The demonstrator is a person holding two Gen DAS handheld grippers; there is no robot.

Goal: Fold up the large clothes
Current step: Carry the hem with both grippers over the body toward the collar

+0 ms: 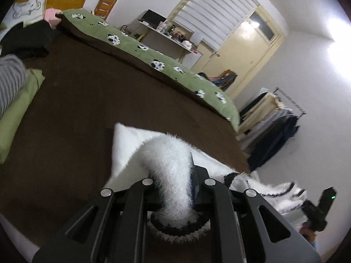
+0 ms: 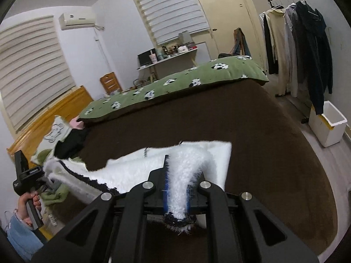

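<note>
A fluffy white garment (image 1: 166,153) with black trim is stretched between both grippers above the brown bed cover (image 1: 76,109). My left gripper (image 1: 173,175) is shut on one hem edge of the white garment, fur bunched between the fingers. My right gripper (image 2: 177,175) is shut on the other edge of the white garment (image 2: 197,160). Part of the garment lies flat on the bed beyond the fingers. The left gripper (image 2: 24,175) and the hand holding it show at the left of the right wrist view. The right gripper (image 1: 318,210) shows at the lower right of the left wrist view.
A green cow-print duvet (image 2: 175,83) lies along the far side of the bed. Folded dark and striped clothes (image 1: 22,43) and a green pillow (image 1: 19,109) sit near the headboard. A clothes rack (image 2: 302,43) and white box (image 2: 329,125) stand right of the bed.
</note>
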